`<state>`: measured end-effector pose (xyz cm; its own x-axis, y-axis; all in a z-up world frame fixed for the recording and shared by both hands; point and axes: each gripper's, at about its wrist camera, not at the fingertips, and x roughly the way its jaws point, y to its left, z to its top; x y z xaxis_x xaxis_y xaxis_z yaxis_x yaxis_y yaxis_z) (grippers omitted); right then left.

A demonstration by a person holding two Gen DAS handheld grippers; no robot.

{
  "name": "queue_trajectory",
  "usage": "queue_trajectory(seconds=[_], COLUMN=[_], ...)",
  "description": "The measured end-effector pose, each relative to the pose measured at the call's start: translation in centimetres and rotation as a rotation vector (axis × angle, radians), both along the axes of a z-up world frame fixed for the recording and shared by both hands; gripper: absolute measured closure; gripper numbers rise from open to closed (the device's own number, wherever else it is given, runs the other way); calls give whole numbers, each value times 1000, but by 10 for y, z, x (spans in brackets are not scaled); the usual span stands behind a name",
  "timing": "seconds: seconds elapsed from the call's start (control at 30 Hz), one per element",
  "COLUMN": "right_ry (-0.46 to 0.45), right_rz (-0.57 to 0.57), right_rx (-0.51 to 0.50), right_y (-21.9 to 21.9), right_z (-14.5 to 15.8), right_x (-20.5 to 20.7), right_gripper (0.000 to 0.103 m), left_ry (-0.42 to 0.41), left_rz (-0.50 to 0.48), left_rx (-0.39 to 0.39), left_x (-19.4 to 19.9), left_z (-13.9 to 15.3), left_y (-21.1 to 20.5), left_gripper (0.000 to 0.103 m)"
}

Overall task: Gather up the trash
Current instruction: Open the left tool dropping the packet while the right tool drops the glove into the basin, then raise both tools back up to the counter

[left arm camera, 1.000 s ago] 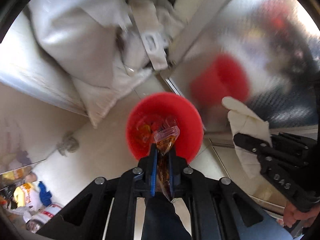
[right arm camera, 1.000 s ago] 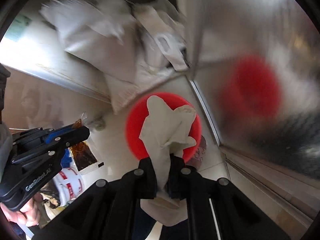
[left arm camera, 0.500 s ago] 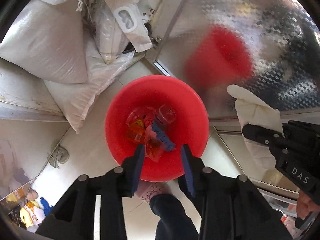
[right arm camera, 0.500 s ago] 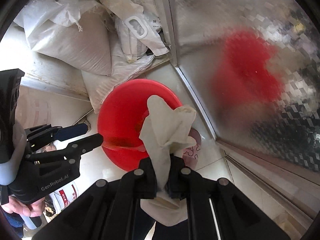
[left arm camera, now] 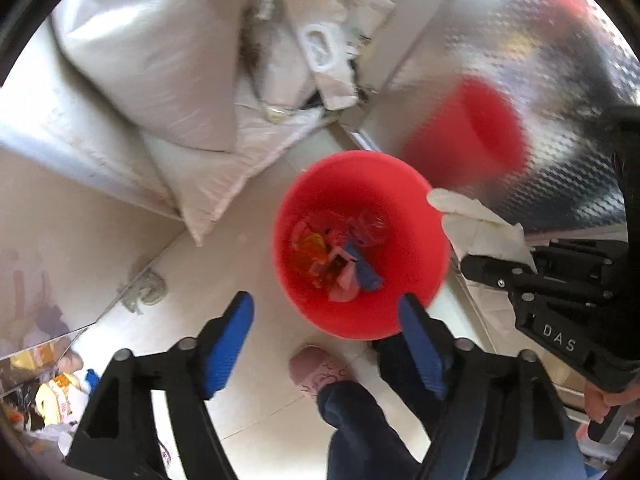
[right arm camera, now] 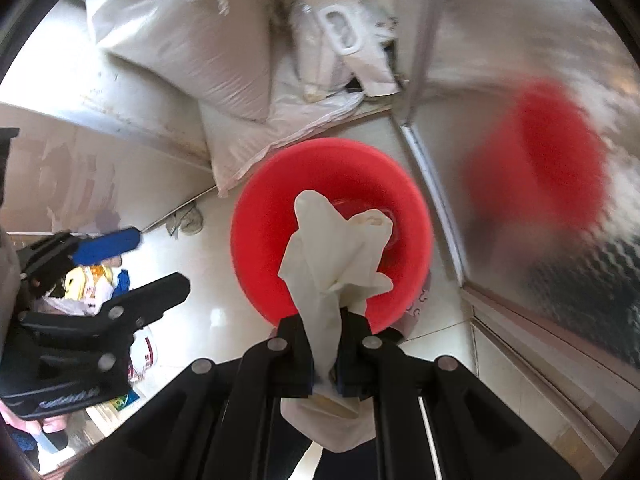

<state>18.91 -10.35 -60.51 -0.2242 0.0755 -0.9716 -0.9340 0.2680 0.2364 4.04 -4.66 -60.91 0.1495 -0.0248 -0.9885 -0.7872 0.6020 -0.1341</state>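
My left gripper point(left arm camera: 326, 316) has just been opening, empty; my right gripper point(right arm camera: 326, 332) pinches the crumpled tissue point(right arm camera: 340, 248), which I should centre over the red bin point(right arm camera: 256, 240) before releasing.

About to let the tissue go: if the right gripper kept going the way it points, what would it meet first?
Probably the red bin. The right gripper, shut on the white tissue, points down into its mouth; depth is unclear.

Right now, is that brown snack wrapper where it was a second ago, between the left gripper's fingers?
No. The left gripper has just been opening, nothing is between its fingers, and the wrapper lies in the red bin among other trash.
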Motion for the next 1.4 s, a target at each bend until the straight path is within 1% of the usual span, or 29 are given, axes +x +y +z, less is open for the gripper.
queue_trajectory(seconds=[0.27,0.3,0.33,0.37,0.4,0.43,0.47,0.53,0.57,0.63,0.67,0.7,0.73,0.83,0.9,1.03,1.17,1.3,1.4], right_ry=[-9,-15,-23,-18,-17,-18,-24,-47,-55,-80,-91,-95,-103,-131,-164,-202,-234,-262,-290], right_rz=[57,62,72,85,96,106,115,125,123,111,106,103,101,106,109,103,84,63,38], right_rx=[-13,-7,-7,-7,-10,-11,-10,-12,-11,-1,8,18,23,45,66,98,123,166,200], right_y=[12,13,14,14,15,16,15,14,14,11,10,10,9,8,7,4,-2,-7,-11], right_z=[-14,-14,-14,-15,-15,-14,-12,-6,-1,12,19,28,36,70,99,162,229,294,338], right_x=[-20,-21,-23,-24,-26,-27,-27,-29,-30,-30,-31,-31,-32,-34,-35,-42,-48,-52,-51], right_gripper=[94,90,79,73,59,49,46,35,32,23,20,13,10,5,1,1,1,1,1], left_ry=[55,58,63,67,72,76,77,81,83,86,80,78,80,80,73,51,35,-4,-37], left_rz=[57,60,68,69,71,74,77,83,85,91,94,99,105,123,141,169,171,156,148], left_rx=[29,29,24,21,21,24,27,31,33,26,28,38,52,84,97,108,168,219,255], left_x=[-21,-23,-24,-26,-27,-29,-31,-33,-35,-36,-37,-38,-39,-44,-48,-56,-57,-57,-54], left_z=[-9,-9,-10,-10,-10,-9,-7,-2,1,13,22,32,44,81,108,169,238,308,354], left_y=[14,14,14,13,13,12,12,9,8,8,7,7,6,5,5,3,-4,-8,-10], left_gripper=[28,28,28,28,28,28,28,28,27,27,27,27,27,26,26,24,21,20,20])
